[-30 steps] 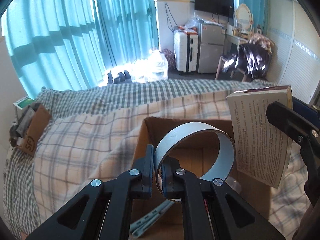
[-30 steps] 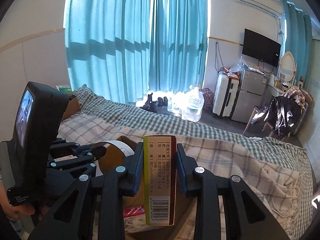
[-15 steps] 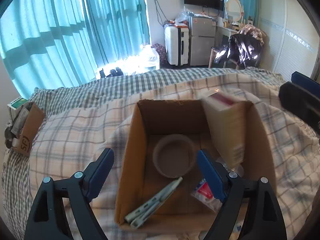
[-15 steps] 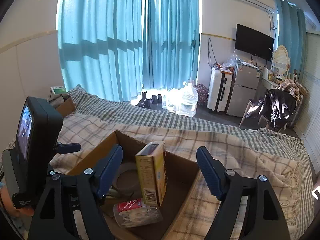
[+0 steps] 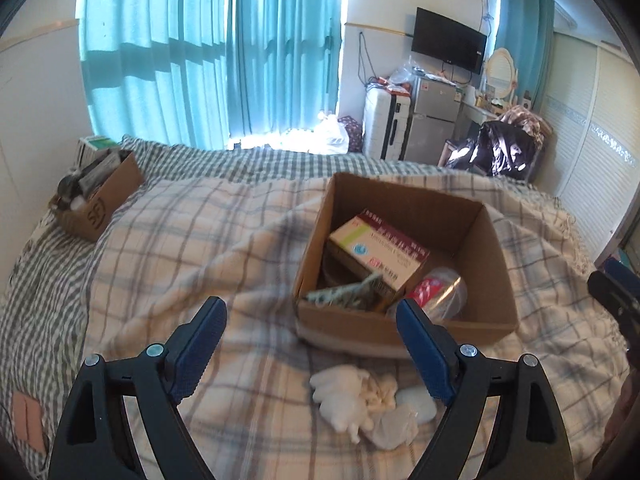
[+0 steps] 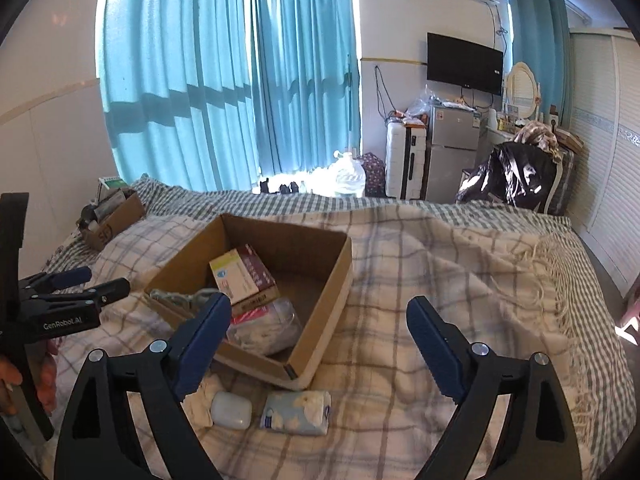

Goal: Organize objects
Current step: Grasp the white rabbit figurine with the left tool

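At frame centre, a cardboard box on the bed holds a medicine carton; left gripper and right gripper both spread, empty.

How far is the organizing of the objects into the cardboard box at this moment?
Done: the cardboard box holds a medicine box, a clear bag and some greenish items.

In hand: nothing. The left hand-held gripper and the right hand-held gripper are both open and empty.

Left: a small white case, a tissue pack and a white cloth item lie on the blanket in front of the box.
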`<state>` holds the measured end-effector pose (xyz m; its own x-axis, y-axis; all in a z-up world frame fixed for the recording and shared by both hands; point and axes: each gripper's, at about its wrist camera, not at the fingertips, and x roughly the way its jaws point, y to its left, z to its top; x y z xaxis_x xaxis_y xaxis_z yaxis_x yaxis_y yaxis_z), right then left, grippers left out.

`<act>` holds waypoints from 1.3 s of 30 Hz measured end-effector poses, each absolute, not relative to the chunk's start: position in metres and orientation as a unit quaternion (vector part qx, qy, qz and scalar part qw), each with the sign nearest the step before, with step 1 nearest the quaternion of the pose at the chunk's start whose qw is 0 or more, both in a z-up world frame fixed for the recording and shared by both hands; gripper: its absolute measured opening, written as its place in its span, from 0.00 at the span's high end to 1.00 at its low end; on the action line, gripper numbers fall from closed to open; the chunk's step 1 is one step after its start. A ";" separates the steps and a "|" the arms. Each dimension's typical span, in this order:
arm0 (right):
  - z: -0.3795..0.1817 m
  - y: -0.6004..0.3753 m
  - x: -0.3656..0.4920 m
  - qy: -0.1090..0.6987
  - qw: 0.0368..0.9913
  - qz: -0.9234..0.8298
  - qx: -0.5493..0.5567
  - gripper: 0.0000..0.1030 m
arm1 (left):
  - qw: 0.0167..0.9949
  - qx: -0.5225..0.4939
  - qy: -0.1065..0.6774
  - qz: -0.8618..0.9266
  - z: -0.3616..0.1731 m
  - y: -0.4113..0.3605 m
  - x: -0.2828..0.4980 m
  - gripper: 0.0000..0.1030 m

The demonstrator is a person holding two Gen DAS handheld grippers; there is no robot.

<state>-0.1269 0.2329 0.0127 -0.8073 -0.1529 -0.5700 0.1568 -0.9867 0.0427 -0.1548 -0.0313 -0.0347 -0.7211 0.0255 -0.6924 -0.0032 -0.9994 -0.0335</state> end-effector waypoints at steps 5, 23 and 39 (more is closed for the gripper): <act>-0.030 0.223 -0.119 0.019 0.083 -0.936 0.341 0.13 | 0.007 -0.400 -0.013 0.916 -0.067 -0.036 -0.145 0.13; -0.086 0.207 -0.135 0.054 0.064 -0.906 0.415 0.13 | 0.017 -0.494 0.042 0.868 -0.146 -0.008 -0.155 0.13; -0.106 0.206 -0.144 0.062 0.048 -0.890 0.450 0.13 | 0.046 -0.483 0.011 0.874 -0.135 -0.011 -0.144 0.50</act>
<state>-0.1439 0.2061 -0.1060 -0.5912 -0.0297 -0.8059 0.1412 -0.9877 -0.0672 -0.1443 -0.0110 -0.1350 -0.5284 0.0696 -0.8461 -0.0914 -0.9955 -0.0248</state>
